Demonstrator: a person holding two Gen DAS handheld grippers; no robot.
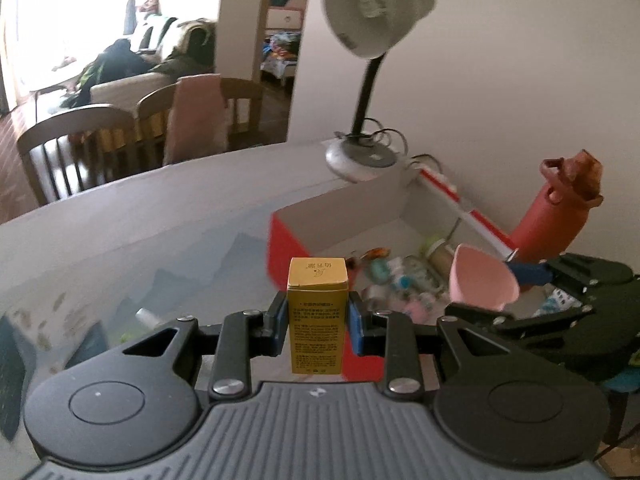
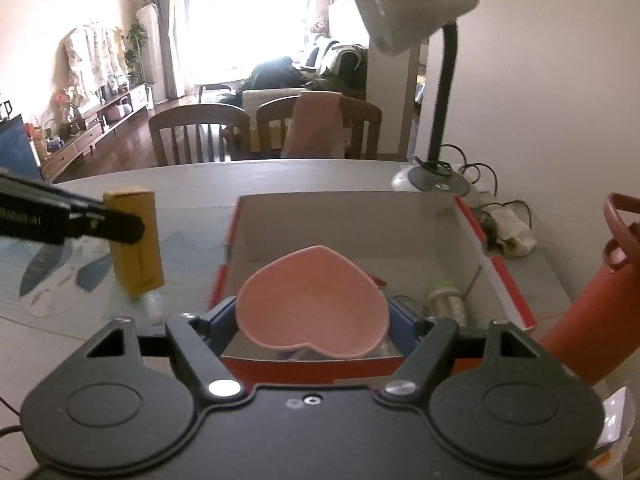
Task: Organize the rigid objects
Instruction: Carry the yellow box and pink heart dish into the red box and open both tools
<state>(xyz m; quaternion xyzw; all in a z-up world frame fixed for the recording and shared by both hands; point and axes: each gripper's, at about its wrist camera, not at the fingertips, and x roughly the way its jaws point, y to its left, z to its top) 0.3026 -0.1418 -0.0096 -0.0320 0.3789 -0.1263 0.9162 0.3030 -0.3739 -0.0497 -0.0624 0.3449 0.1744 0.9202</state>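
The right claw (image 2: 312,320) grasps a pink heart-shaped dish (image 2: 312,308) by its sides, held level just above the near wall of an open red-and-white box (image 2: 496,268), so the box's floor lies straight ahead and below. The left claw (image 1: 318,316) is clenched on an upright yellow carton (image 1: 317,312), off the box's left side above the surface (image 2: 192,192), so the right claw is nearer.

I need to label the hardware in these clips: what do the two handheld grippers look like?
Both match: the left gripper and right gripper have black linkage arms with silver pivot screws, round black discs on either side and blue finger pads. The left body is ribbed grey. In the right wrist view, the left gripper bears white lettering.
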